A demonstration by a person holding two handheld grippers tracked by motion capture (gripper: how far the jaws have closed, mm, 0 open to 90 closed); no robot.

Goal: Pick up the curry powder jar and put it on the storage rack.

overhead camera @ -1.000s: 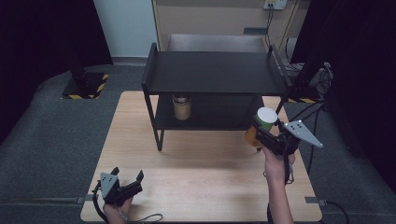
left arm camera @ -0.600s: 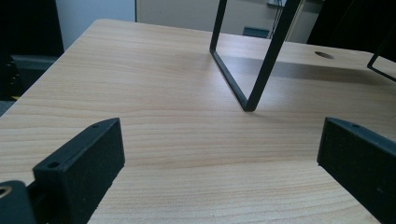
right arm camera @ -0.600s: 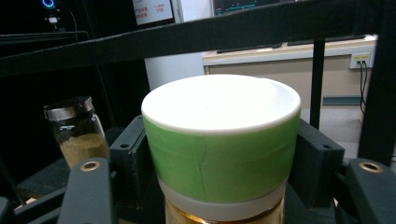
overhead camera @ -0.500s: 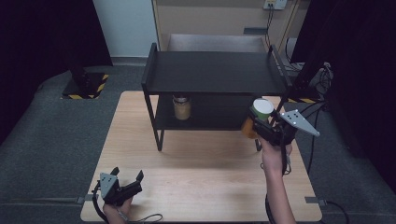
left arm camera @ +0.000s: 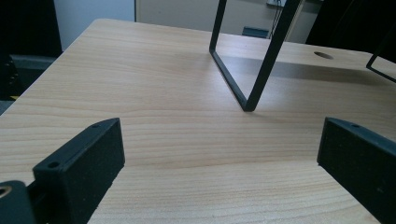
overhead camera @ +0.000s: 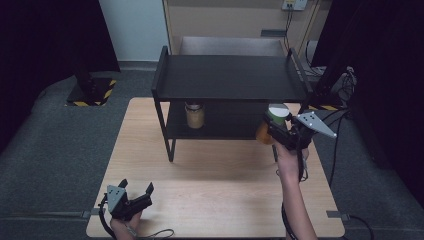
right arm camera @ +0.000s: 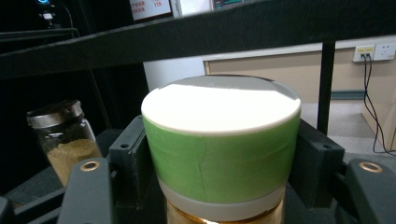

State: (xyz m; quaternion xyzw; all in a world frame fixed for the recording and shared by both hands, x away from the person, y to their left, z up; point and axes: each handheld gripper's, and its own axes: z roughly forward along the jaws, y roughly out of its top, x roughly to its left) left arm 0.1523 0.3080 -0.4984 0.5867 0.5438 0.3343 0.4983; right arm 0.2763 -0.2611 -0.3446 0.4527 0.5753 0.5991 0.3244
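Observation:
My right gripper (overhead camera: pixel 276 129) is shut on a jar with a white top and green band (overhead camera: pixel 275 115), held in the air at the right front of the black shelf unit (overhead camera: pixel 230 77), level with its lower shelf. In the right gripper view both jaws press the green-banded lid (right arm camera: pixel 222 140), with amber glass showing below it. A second jar with a metal lid and tan powder (overhead camera: pixel 194 114) stands on the lower shelf to the left; it shows as the powder jar (right arm camera: pixel 63 137). My left gripper (overhead camera: pixel 138 194) lies open at the table's front left, nothing between its jaws (left arm camera: pixel 219 158).
The wooden table (overhead camera: pixel 215 200) carries the two-tier shelf at its back half. A shelf leg (left arm camera: pixel 254 70) stands ahead of the left gripper. Cables (overhead camera: pixel 342 85) and a dark curtain lie off the right edge. Grey floor surrounds the table.
My right gripper has carried the green-banded jar forward and a little up, closer to the shelf's lower opening. The left gripper has stayed where it was.

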